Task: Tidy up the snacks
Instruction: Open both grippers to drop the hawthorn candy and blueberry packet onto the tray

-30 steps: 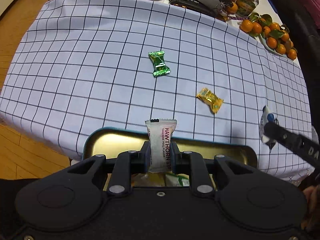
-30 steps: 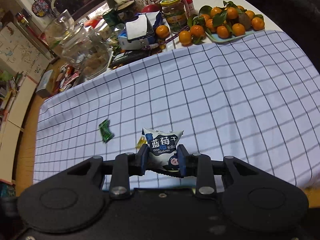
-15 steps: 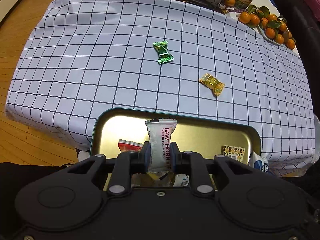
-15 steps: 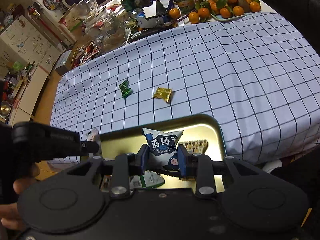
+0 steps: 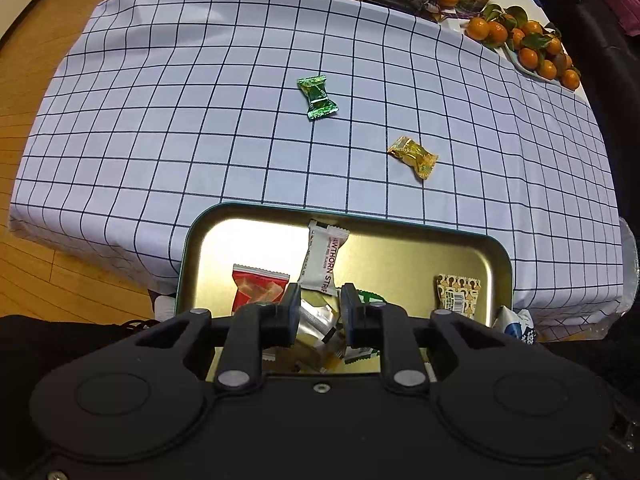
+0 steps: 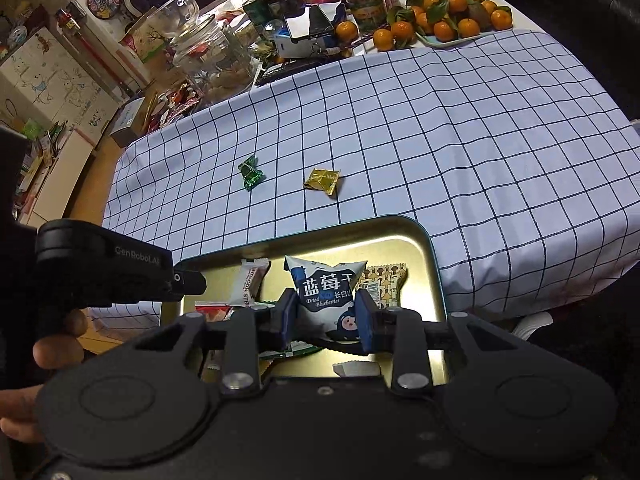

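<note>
A gold tin tray (image 5: pixel 460 256) (image 6: pixel 420 256) sits below the table's near edge and holds several snack packets. My left gripper (image 5: pixel 320 312) is open over it; the white hawthorn strip packet (image 5: pixel 325 258) (image 6: pixel 251 280) lies loose in the tray, past the fingertips. My right gripper (image 6: pixel 326 316) is shut on the blue-and-white dried blueberries packet (image 6: pixel 326 294), held above the tray. A green candy (image 5: pixel 317 97) (image 6: pixel 251 171) and a gold candy (image 5: pixel 413 157) (image 6: pixel 323 180) lie on the checked tablecloth (image 5: pixel 200 120).
A red packet (image 5: pixel 258 286) and a patterned packet (image 5: pixel 456 294) lie in the tray. Tangerines (image 5: pixel 524 48) (image 6: pixel 448 20), jars (image 6: pixel 208 60) and clutter line the table's far edge. The left gripper's body (image 6: pixel 100 268) and the hand holding it show at left.
Both grippers drew back over the tray. My left gripper opened and the hawthorn strip packet dropped into the tray. The right still holds the blueberries packet.
</note>
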`<state>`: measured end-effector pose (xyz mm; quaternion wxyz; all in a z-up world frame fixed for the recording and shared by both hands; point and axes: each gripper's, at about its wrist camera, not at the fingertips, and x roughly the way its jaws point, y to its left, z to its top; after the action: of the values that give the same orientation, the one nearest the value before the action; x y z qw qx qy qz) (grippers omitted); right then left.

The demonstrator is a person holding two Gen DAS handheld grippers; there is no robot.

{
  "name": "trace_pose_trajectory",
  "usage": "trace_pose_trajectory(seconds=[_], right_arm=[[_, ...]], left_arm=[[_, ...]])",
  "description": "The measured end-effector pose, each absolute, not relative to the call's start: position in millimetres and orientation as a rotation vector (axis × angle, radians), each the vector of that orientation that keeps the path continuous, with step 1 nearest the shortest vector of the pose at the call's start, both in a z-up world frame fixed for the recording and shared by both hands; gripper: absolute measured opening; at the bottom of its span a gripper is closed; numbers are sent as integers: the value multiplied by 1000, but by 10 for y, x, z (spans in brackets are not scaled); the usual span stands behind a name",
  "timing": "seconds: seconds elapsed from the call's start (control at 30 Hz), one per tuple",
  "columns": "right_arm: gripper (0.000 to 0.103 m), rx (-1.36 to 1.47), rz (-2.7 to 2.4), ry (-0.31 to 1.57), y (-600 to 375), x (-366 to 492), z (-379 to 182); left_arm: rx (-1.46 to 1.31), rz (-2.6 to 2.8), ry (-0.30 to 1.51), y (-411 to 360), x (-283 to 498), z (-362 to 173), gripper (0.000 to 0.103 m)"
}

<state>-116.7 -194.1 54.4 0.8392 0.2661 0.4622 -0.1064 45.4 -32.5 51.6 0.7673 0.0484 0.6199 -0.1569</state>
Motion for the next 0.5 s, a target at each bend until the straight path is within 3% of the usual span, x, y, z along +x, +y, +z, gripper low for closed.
trace_pose_trajectory(seconds=[0.5], right_arm=[[33, 533, -237, 1015, -1902, -1236, 501]], left_arm=[[172, -287, 1335, -275, 250, 454, 29]])
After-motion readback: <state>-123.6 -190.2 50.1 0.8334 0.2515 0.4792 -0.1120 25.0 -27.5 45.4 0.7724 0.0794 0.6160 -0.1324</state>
